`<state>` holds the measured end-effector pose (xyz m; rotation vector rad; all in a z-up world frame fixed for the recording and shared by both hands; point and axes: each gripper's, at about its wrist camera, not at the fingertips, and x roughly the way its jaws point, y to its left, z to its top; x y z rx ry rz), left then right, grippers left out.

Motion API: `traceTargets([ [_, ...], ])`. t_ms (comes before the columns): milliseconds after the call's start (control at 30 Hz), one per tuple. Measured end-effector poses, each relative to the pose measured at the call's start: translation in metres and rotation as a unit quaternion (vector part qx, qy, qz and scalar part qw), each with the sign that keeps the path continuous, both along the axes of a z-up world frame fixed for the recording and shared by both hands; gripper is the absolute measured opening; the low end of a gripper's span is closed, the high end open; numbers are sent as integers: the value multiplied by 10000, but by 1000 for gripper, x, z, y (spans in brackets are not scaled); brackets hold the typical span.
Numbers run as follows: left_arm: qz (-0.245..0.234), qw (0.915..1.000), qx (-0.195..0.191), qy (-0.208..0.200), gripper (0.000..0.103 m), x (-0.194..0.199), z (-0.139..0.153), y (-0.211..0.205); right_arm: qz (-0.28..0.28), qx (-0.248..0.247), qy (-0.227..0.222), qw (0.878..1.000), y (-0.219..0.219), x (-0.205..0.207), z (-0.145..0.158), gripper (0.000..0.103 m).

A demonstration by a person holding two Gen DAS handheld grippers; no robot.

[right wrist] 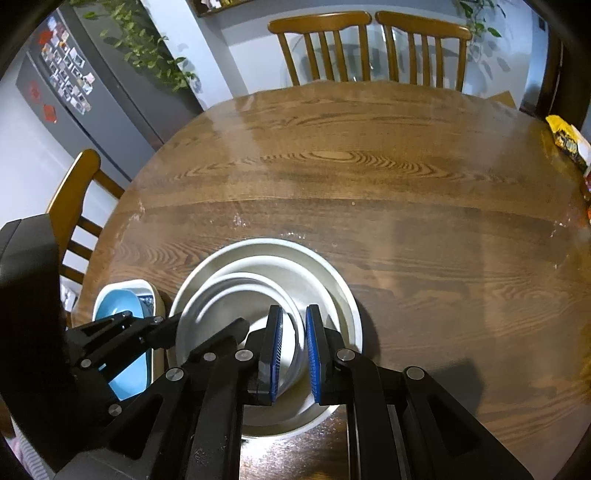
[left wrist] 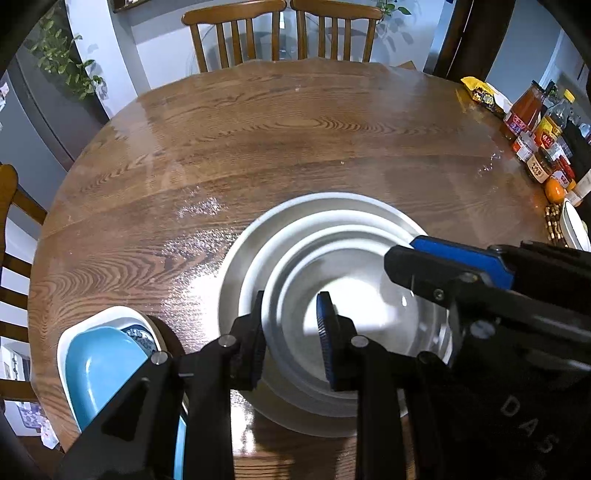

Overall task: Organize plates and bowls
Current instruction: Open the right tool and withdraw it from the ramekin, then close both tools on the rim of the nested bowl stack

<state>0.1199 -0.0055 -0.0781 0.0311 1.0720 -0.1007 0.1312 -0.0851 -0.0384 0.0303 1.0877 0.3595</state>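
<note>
The left gripper [left wrist: 291, 336] fills the near edge of its own view, its two black fingers straddling the left rim of the inner white bowl [left wrist: 354, 295]; the blue ribbed pads stand on either side of that rim, but whether they press on it cannot be told. From the right wrist view the right gripper [right wrist: 294, 354] sits over the right rim of the same inner bowl [right wrist: 236, 306], its blue pads drawn close together on the rim, clenched on the bowl's edge.

The inner bowl rests nested in a stack: it lies within a slightly wider white dish, and both sit inside a large white plate [left wrist: 251, 258] that lies flat on the round wooden table [left wrist: 258, 140]. Just beside the stack, at the table's near left edge, a light blue dish [left wrist: 99, 369] sits in a white rectangular dish [left wrist: 74, 332], with a blue-patterned piece showing between them.

Along the table's far right edge stand sauce bottles and jars [left wrist: 535, 129], a yellow packet [left wrist: 480, 92] and an orange [left wrist: 554, 192]. Wooden chairs [left wrist: 280, 33] stand behind the table, and a grey fridge [right wrist: 74, 92] with magnets stands at the left
</note>
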Motion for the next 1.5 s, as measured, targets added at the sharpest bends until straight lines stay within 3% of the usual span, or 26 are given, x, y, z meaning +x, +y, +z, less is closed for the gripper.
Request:
traceTargets([
  [133,25,9999,33,-146,27,-3,8,1,-75,55,-67,9999,-5,-3,5,14],
  [233,56,9995,141,-277,51,-8,14,2,-185,143,-146,9996,-13,-7,10,14],
  [400,114,9989,84,-450,59,-18,25,6,-362,262,-211,9988,-27,-14,18,14],
  [500,179,9986,-8,-506,74,-23,33,10,-476,298,-167,9983,-36,-17,18,14],
  [567,252,9983,-139,-497,83,-26,39,17,-539,317,-104,9980,-43,-18,16,19],
  [633,338,9982,-254,-415,84,-28,42,25,-630,358,-63,9974,-49,-21,14,42],
  [667,404,9981,-279,-380,84,-28,43,29,-676,403,-64,9969,-53,-23,14,46],
  [733,581,9974,-303,-291,85,-29,43,38,-727,481,-33,9962,-58,-25,13,48],
  [833,866,9954,-374,-163,95,-30,42,52,-832,665,77,9943,-66,-27,9,48],
  [967,957,9930,-686,77,95,-28,37,64,-863,957,308,9912,-73,-25,-1,48],
  [1100,1034,9931,-547,129,94,-22,34,64,-945,1029,475,9891,-74,-21,-13,48],
  [1233,1077,9920,-593,282,80,-17,28,68,-929,1047,499,9889,-70,-18,-17,47],
  [1300,1106,9919,-549,311,72,-15,27,68,-902,1052,508,9891,-69,-18,-18,41],
  [1500,1065,9927,-440,358,69,-8,24,67,-892,1084,535,9886,-68,-16,-23,38],
])
